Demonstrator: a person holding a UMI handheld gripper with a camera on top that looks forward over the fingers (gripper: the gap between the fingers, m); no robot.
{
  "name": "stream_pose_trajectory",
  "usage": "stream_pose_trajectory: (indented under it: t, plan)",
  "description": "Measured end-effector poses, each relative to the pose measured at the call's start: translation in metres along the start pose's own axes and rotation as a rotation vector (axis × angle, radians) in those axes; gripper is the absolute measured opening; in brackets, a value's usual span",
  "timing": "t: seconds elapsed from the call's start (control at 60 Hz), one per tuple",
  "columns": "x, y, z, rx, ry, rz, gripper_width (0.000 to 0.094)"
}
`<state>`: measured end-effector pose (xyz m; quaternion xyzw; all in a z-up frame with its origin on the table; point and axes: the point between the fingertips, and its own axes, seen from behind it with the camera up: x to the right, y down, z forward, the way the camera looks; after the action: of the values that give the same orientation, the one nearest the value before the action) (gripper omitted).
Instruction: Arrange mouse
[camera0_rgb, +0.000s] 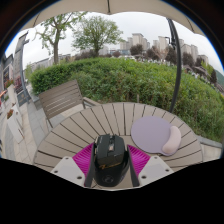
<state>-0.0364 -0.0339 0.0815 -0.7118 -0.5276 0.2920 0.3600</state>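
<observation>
A black computer mouse (110, 155) sits between my two fingers, its front pointing away from me. My gripper (110, 172) is shut on it, with the dark fingers pressing on both its sides and the magenta pads (83, 158) spread out to left and right. The mouse is over the near edge of a round slatted wooden table (90, 125). A round lilac mouse mat (150, 133) with a white wrist rest (172, 139) lies on the table ahead of the fingers and to the right. I cannot tell whether the mouse touches the table.
A slatted chair (62, 98) stands at the table's far left. A dark parasol pole (178, 65) rises at the right behind the table. A green hedge (130, 78) runs beyond it, with trees and buildings further off.
</observation>
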Motion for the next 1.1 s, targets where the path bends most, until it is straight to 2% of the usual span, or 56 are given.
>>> stream_pose_trajectory:
  t: [0.183, 0.267, 0.383, 0.517, 0.583, 0.633, 0.7, 0.817, 0.95, 1.1]
  plan:
    - [0.074, -0.088, 0.017, 0.049, 0.057, -0.011, 0.0543]
    - [0.118, -0.104, 0.047, 0.043, 0.118, -0.032, 0.0542]
    - [0.171, -0.087, 0.11, -0.039, 0.172, -0.041, 0.0541]
    - [0.208, -0.033, 0.166, -0.147, 0.178, -0.02, 0.0548]
    - [0.215, -0.014, 0.182, -0.189, 0.173, -0.004, 0.0625]
    - [0.216, -0.019, 0.182, -0.164, 0.162, 0.02, 0.0683]
    - [0.221, -0.019, 0.17, -0.183, 0.197, 0.015, 0.0861]
    - [0.213, -0.041, 0.116, -0.155, 0.186, 0.011, 0.0852]
    - [0.188, -0.051, 0.012, -0.158, 0.132, 0.038, 0.0848]
    - [0.17, -0.03, -0.112, -0.202, 0.125, 0.023, 0.0854]
